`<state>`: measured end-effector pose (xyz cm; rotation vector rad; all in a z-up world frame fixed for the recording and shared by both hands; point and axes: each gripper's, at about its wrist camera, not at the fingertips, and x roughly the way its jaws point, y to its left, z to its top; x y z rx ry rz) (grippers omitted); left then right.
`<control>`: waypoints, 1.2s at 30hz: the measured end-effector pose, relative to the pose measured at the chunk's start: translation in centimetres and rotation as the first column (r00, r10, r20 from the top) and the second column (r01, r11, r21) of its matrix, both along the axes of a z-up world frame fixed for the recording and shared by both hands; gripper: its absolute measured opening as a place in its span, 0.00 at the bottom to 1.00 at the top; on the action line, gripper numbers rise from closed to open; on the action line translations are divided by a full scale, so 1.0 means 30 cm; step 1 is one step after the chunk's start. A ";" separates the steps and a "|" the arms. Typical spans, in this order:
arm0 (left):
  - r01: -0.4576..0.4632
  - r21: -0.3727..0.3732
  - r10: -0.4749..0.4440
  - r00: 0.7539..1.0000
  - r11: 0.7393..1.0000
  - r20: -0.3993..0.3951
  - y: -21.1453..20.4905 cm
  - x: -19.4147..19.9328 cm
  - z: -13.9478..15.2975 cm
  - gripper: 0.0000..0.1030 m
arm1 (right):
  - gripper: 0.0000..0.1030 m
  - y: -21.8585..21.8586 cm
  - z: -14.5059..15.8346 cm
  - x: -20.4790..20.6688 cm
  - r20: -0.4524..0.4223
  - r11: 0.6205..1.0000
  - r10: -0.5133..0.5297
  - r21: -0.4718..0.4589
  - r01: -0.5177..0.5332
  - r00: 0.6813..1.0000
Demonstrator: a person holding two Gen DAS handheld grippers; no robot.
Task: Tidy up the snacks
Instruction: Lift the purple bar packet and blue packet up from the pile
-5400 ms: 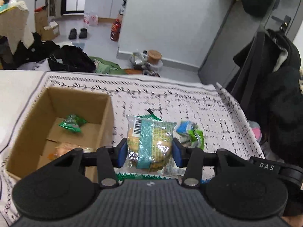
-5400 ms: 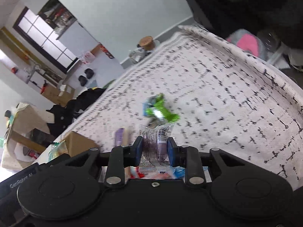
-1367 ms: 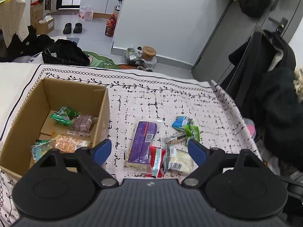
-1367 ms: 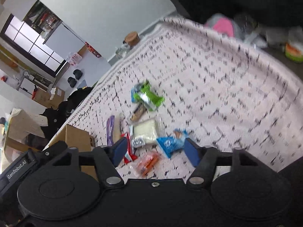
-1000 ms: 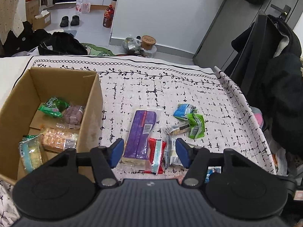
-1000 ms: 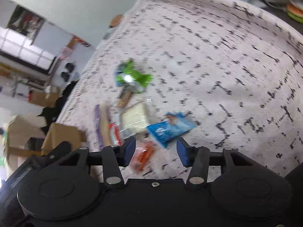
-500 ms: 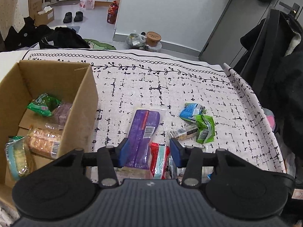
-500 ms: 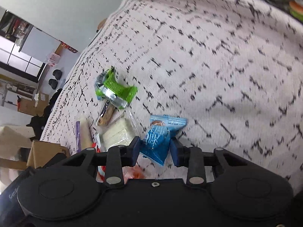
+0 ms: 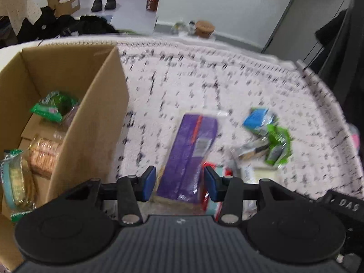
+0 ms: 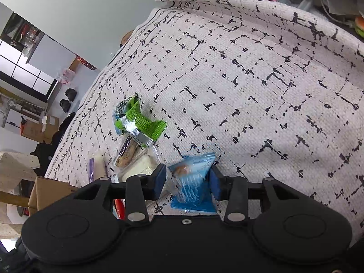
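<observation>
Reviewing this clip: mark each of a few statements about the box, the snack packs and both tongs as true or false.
1. The cardboard box is empty. False: it holds several snacks, among them a green pack.
2. The left tongs straddle the near end of the purple pack. True.
3. The right tongs straddle a red pack. False: a blue pack sits between the pads.
4. The purple pack lies inside the box. False: it lies on the patterned cloth, to the right of the box.
5. In the right wrist view a green wrapper lies on the cloth beyond the blue pack. True.
</observation>
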<state>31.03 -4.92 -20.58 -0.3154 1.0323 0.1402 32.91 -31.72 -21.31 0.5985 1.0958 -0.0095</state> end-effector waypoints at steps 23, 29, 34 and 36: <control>0.031 -0.037 -0.030 0.999 0.999 0.028 0.000 -0.049 0.104 0.19 | 0.29 -0.013 0.143 -0.068 0.040 0.997 0.048 -0.060 -0.046 0.998; 0.047 -0.043 -0.043 0.994 0.998 0.099 0.014 -0.074 0.201 0.00 | 0.29 0.025 0.245 -0.069 0.072 0.993 0.096 -0.083 -0.090 0.993; 0.048 -0.077 -0.040 0.995 0.996 0.096 0.056 -0.084 0.182 0.00 | 0.29 0.064 0.289 -0.064 0.085 0.986 0.130 -0.112 -0.120 0.988; 0.042 -0.057 -0.037 0.995 0.998 0.090 0.063 -0.086 0.170 0.04 | 0.29 0.074 0.291 -0.071 0.083 0.985 0.138 -0.117 -0.128 0.987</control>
